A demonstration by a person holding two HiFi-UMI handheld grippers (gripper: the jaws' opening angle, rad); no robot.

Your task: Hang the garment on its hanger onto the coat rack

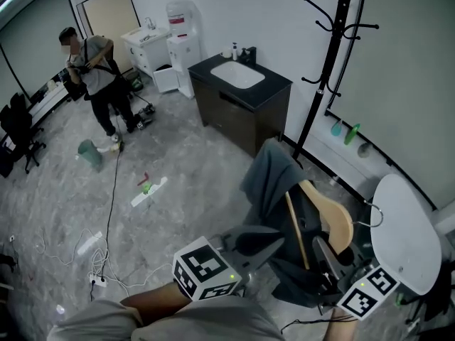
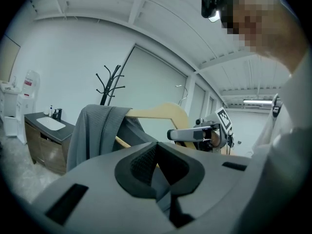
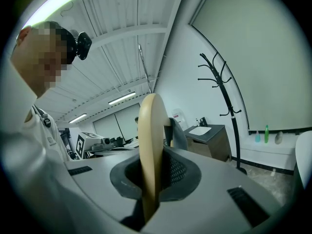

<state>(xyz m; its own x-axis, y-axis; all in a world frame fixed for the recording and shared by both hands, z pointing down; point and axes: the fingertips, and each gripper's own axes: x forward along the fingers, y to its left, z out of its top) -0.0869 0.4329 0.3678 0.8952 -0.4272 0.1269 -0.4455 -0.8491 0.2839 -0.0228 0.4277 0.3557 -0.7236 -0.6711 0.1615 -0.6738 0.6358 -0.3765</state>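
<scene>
Two grippers: left gripper (image 2: 157, 169), right gripper (image 3: 155, 177). One wooden hanger (image 3: 148, 145) between the right jaws; one grey garment (image 2: 95, 130) at the left jaws. Far beyond both: one coat rack (image 1: 328, 55), one sink cabinet (image 1: 245, 94), one person (image 1: 96, 77).

Dark sink cabinet (image 1: 238, 119), water dispenser (image 1: 183, 48)

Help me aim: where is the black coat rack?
Head view, upper right: the black metal coat rack stands on the floor just right of the dark sink cabinet.
</scene>
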